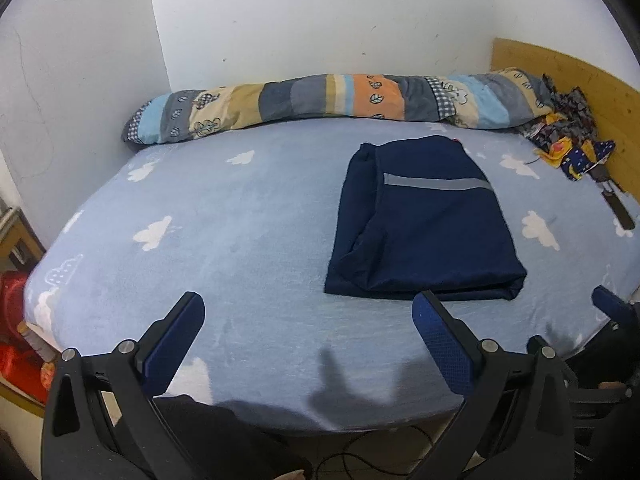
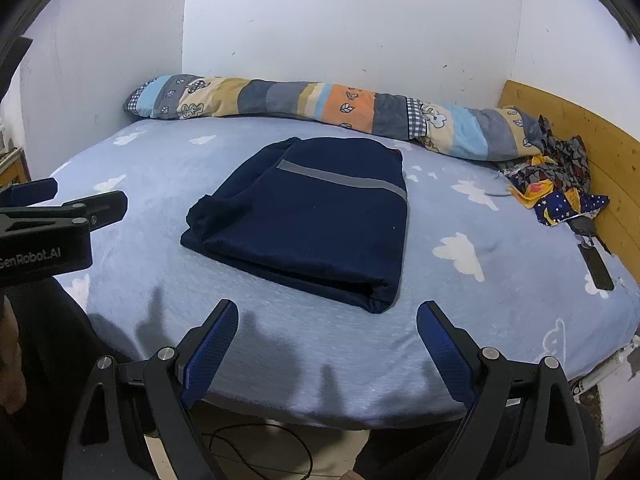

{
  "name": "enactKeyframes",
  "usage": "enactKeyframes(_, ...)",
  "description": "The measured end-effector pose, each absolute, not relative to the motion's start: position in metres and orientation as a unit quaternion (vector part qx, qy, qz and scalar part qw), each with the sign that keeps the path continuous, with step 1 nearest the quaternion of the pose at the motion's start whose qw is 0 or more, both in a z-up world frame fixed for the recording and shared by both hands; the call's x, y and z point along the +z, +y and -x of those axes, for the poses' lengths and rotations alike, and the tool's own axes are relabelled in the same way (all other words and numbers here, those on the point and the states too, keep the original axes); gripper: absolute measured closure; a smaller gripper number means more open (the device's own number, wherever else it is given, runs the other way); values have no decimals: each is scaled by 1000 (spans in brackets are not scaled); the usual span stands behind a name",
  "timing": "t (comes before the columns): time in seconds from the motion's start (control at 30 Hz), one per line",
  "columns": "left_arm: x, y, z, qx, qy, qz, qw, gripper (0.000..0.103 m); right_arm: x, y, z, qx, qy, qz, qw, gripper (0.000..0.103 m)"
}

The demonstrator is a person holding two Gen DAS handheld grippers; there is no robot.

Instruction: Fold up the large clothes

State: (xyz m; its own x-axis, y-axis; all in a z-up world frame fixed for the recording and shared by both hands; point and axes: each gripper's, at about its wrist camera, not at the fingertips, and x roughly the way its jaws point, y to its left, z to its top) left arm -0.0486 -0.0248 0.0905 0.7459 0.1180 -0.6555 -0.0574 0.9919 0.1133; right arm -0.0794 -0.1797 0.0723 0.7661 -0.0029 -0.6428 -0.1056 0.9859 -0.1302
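Note:
A dark navy garment (image 1: 424,224) with a grey reflective stripe lies folded into a flat rectangle on the light blue cloud-print bed sheet (image 1: 224,240). It also shows in the right wrist view (image 2: 312,220), mid-bed. My left gripper (image 1: 308,312) is open and empty above the near edge of the bed, its right finger just short of the garment's near edge. My right gripper (image 2: 326,320) is open and empty, held back from the garment's near fold. The left gripper's body shows at the left of the right wrist view (image 2: 52,224).
A rolled patchwork quilt (image 1: 340,100) lies along the far wall. A crumpled patterned cloth (image 2: 556,188) and a dark strap (image 2: 596,260) lie by the wooden headboard (image 2: 592,140) on the right. A cable (image 2: 260,448) runs on the floor below the bed edge.

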Motion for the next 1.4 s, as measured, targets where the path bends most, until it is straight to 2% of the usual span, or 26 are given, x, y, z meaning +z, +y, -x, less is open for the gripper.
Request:
enactKeyframes(0.27,83,-33,47,56,376,-75,922,0,72,-182,77,21,347,77,934,10)
enactKeyframes(1.4,77,-31,41,56,405,-74,909,0,67,-183,76,11,354,86,931,10)
